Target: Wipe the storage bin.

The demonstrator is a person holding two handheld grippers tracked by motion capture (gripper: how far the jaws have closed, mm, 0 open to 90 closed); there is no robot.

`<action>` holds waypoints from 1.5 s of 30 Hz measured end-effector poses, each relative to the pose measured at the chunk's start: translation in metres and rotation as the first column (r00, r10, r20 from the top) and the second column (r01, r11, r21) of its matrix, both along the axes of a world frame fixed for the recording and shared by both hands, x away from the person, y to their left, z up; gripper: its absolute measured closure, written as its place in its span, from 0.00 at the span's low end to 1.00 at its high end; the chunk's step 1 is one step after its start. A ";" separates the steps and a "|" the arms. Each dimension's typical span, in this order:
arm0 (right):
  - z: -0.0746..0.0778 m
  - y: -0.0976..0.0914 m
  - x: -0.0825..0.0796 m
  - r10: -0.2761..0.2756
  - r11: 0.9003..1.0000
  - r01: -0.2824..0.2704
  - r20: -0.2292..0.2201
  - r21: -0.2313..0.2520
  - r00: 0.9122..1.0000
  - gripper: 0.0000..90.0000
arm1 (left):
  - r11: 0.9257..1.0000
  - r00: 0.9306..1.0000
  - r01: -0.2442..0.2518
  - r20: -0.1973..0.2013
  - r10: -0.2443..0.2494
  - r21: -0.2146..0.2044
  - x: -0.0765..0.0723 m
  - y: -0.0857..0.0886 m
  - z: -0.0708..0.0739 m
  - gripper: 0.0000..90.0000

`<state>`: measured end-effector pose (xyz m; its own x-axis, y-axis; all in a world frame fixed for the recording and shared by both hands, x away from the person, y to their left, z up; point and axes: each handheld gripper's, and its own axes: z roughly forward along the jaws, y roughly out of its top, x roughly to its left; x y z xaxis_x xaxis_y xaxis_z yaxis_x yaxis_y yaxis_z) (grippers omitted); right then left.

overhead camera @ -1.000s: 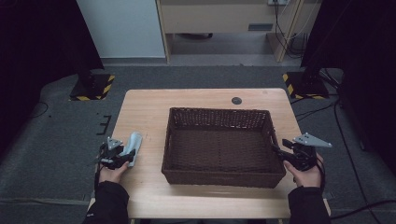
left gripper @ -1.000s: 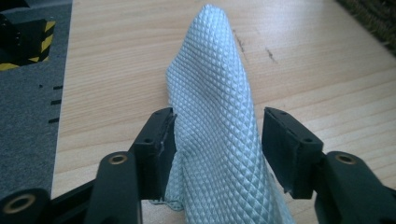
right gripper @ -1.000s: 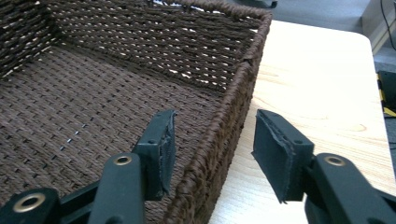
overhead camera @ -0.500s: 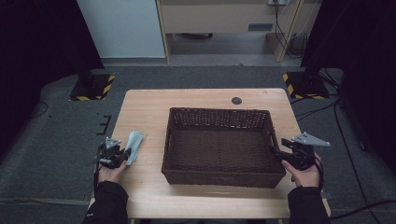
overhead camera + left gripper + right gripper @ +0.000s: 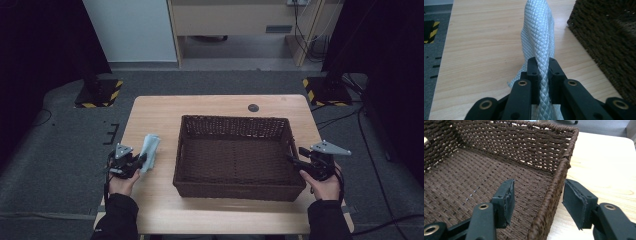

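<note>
Both grippers sit at the near side of the table, one in each of my hands. My left gripper [image 5: 543, 75] is clenched on the cloth [image 5: 539, 37]: its two black jaws press a fold of the pale, diamond-textured fabric between them, and the rest of the cloth stands up past the jaws and trails down to the table [image 5: 481, 40] on the far side. From above, the left gripper [image 5: 141, 161] lies just left of the basket [image 5: 239, 191], with the cloth [image 5: 149, 150] rising from its tip, apart from the basket's left wall. My right gripper [image 5: 537, 200] straddles the basket's right wall [image 5: 556, 187], one jaw inside over the woven floor, the other outside over the tabletop; the pads stand off the wicker on both sides, so it is released, and its jaws have just been closing a little around that wall. In the high view the right gripper [image 5: 293, 161] points at the basket's right rim. Farther off, a small dark disc [image 5: 253, 107] lies on the table beyond the basket.
</note>
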<state>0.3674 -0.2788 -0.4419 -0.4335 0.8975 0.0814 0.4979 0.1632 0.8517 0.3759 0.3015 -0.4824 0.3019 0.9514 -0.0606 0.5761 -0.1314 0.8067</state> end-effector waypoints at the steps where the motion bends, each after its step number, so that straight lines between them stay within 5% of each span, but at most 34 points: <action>1: 0.000 0.000 0.001 -0.002 1.000 0.002 0.000 0.003 1.000 0.49 | 1.000 1.000 0.004 0.006 -0.004 -0.002 0.000 -0.002 0.002 0.91; 21: -0.010 0.010 0.010 -0.016 1.000 0.016 -0.041 -0.006 0.999 0.42 | 0.992 0.993 0.094 0.077 -0.087 -0.085 0.027 -0.041 0.025 0.91; 35: -0.010 0.010 0.010 -0.021 1.000 0.021 -0.040 -0.005 0.999 0.43 | 0.988 0.985 0.141 0.103 -0.135 -0.057 0.055 -0.062 0.033 0.92; 40: -0.010 0.011 0.009 -0.023 1.000 0.023 -0.039 -0.006 0.999 0.43 | 0.990 0.990 0.130 0.063 -0.128 -0.044 0.066 -0.069 0.022 0.92; 45: -0.010 0.011 0.010 -0.021 1.000 0.020 -0.038 -0.008 0.999 0.42 | 0.985 0.985 0.171 -0.004 -0.171 -0.023 0.068 -0.078 -0.004 0.92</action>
<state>0.3769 -0.2681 -0.4520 -0.4118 0.9068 0.0903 0.5332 0.1594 0.8308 0.4437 0.2239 -0.4860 0.4595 0.8842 -0.0840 0.5514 -0.2099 0.8074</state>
